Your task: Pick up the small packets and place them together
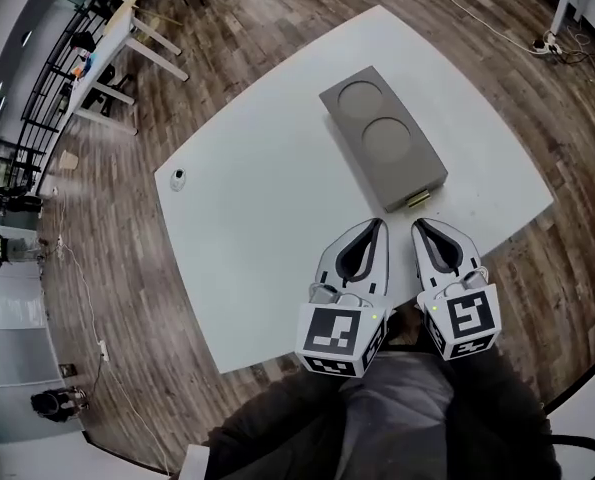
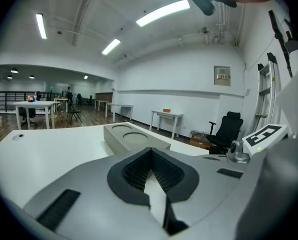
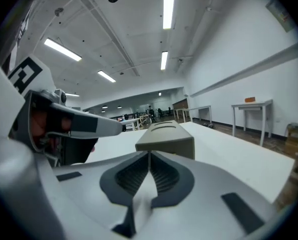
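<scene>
1. Left gripper (image 1: pixel 379 225) and right gripper (image 1: pixel 419 225) hang side by side over the near edge of the desk (image 1: pixel 267 228), close to the person's body. Both point forward and a little down.
2. In the left gripper view the two jaws of the left gripper (image 2: pixel 150 150) meet at the tip, and nothing is between them. The right gripper (image 3: pixel 150 155) is also closed and empty. I think they are held closed and low because no grasp has begun; this looks like a ready position at the start of the task.
3. Just ahead of the right gripper's tip, a small yellowish thing (image 1: pixel 418 199) lies against the near end of the box (image 1: pixel 382 133). It may be one of the small packets, but it is too small to say surely. No other packet is visible on the desk.
4. The grey box has two round hollows on top. It lies from near the near edge toward the far corner, on the right part of the desk. The hollows may be places for collecting things.
5. Well apart, near the left corner, stands a small white object (image 1: pixel 178 179). I cannot tell what it is.
6. For the next move, the right gripper probably must open first, because it is the nearest to the yellowish thing.
</scene>
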Demonstrator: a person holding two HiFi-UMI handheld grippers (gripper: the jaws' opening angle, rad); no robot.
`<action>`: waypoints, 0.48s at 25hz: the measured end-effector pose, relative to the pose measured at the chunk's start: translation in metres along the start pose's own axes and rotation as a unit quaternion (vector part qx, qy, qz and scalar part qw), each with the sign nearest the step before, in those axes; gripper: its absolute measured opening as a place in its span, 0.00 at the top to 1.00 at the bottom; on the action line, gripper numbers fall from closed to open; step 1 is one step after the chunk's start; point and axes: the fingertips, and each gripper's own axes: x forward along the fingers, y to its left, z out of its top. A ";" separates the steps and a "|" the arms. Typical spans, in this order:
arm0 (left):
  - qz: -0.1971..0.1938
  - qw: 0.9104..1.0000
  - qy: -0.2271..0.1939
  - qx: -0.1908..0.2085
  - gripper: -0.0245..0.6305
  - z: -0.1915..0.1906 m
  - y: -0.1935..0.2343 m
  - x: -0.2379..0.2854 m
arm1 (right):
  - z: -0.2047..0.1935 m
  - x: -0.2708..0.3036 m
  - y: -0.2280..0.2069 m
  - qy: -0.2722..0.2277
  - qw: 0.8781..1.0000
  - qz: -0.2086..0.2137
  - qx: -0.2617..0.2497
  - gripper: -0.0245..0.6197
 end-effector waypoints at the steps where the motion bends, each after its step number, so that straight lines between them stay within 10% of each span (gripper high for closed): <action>1: -0.003 1.000 0.000 0.001 0.96 0.002 0.002 0.001 | 0.001 0.001 -0.002 0.001 1.000 -0.008 -0.001 0.95; 12: -0.036 0.999 0.026 -0.006 0.96 -0.003 0.016 0.007 | -0.009 0.021 -0.023 0.050 0.994 -0.087 -0.038 0.68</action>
